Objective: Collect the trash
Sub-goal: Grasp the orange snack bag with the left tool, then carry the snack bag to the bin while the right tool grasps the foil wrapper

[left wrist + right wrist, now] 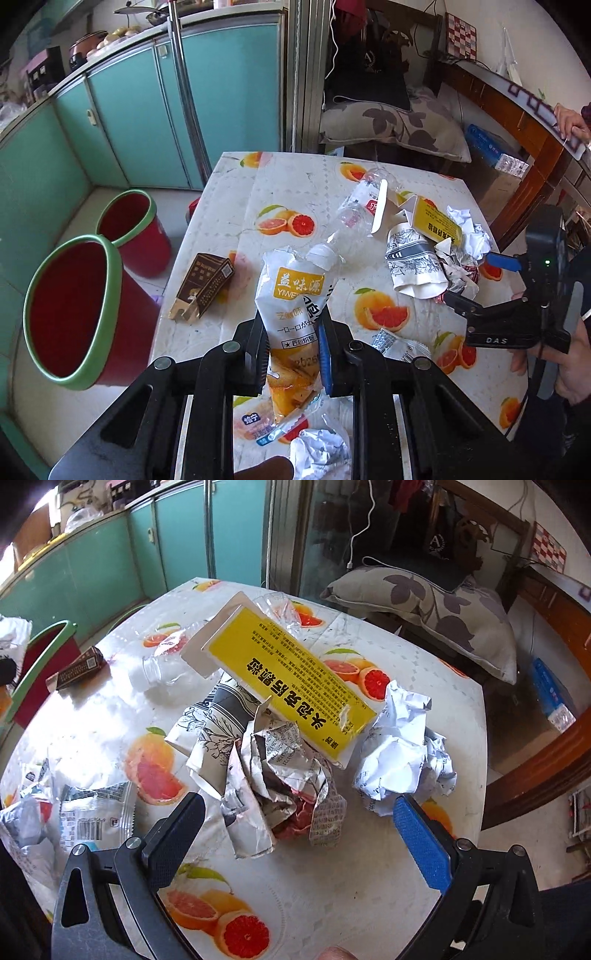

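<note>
The table with the citrus-print oilcloth [295,184] ends at its left edge just beside two red plastic bins with green rims, the nearer one [74,314] and a farther one [133,229]; bare floor lies around them. A brown carton [203,288] lies near that left edge, with open cloth between it and the middle heap. The left gripper [293,354] is pinched tight on a white-and-yellow snack pouch [291,306], holding it upright above the cloth (its lower end hangs between the fingers). The right gripper [295,842] hovers low over the table, its jaws spread wide and holding nothing, straddling a crumpled printed wrapper [280,786]. Just beside that lie a crumpled white paper ball [399,753] and a yellow flattened box [291,675], with a crushed clear plastic bottle [354,218] behind.
</note>
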A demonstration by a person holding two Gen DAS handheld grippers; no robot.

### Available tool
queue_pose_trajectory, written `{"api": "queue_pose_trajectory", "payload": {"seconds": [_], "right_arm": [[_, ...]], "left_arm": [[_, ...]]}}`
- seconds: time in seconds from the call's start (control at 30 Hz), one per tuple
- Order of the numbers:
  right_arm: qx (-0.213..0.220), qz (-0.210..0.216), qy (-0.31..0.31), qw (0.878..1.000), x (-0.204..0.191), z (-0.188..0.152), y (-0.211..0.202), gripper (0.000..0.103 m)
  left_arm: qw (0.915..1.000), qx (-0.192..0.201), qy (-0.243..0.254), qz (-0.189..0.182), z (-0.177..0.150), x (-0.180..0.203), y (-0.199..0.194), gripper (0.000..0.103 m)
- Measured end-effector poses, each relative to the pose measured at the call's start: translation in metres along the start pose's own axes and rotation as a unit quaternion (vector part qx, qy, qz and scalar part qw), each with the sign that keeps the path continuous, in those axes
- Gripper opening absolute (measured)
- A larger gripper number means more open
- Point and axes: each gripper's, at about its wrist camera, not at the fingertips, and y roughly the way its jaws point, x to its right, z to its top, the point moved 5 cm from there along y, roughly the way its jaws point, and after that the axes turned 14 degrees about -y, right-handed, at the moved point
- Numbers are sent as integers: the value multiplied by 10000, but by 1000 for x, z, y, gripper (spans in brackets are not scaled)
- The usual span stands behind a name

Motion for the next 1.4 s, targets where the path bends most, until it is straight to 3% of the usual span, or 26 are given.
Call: {"api": "queue_pose_trajectory", "payload": {"seconds": [0.2,0.27,0.3,0.33,0.4,0.67,0.83,1.13,1.23,1.4], "right_arm": [[-149,-77,-192,9997,-2,2,12,100],[-135,-124,-148,9997,-1,2,9,77],[-132,-132,-116,9998,0,2,7,75],[-127,-100,-80,9998,0,1,5,63],[-140,-76,-19,9999,0,-1,0,54],[24,110,156,9998,-6,-12,-28,55],[-156,103,115,9998,-12,-18,-23,62],[0,419,255,9988,-13,-31,-37,62],[-196,419,200,9987,-16,-40,-29,75],[-162,528,296,9980,-14,-51,-32,75]], "left_arm": [[10000,20,-53,-11,-3,-6,-5,21],[10000,20,-66,-15,-3,-7,-5,21],[10000,25,-66,0,-4,-7,-5,21],[10000,24,-75,3,-4,-7,-5,21],[10000,30,-91,-1,-4,-7,-5,21],[9999,85,-113,-15,-5,-8,-11,21],[9999,110,-115,-15,-5,-7,-13,21],[9998,171,-101,9,-4,-9,-18,21],[9997,190,-128,-8,-3,-8,-19,21],[9998,193,-91,-15,-4,-8,-20,21]]}}
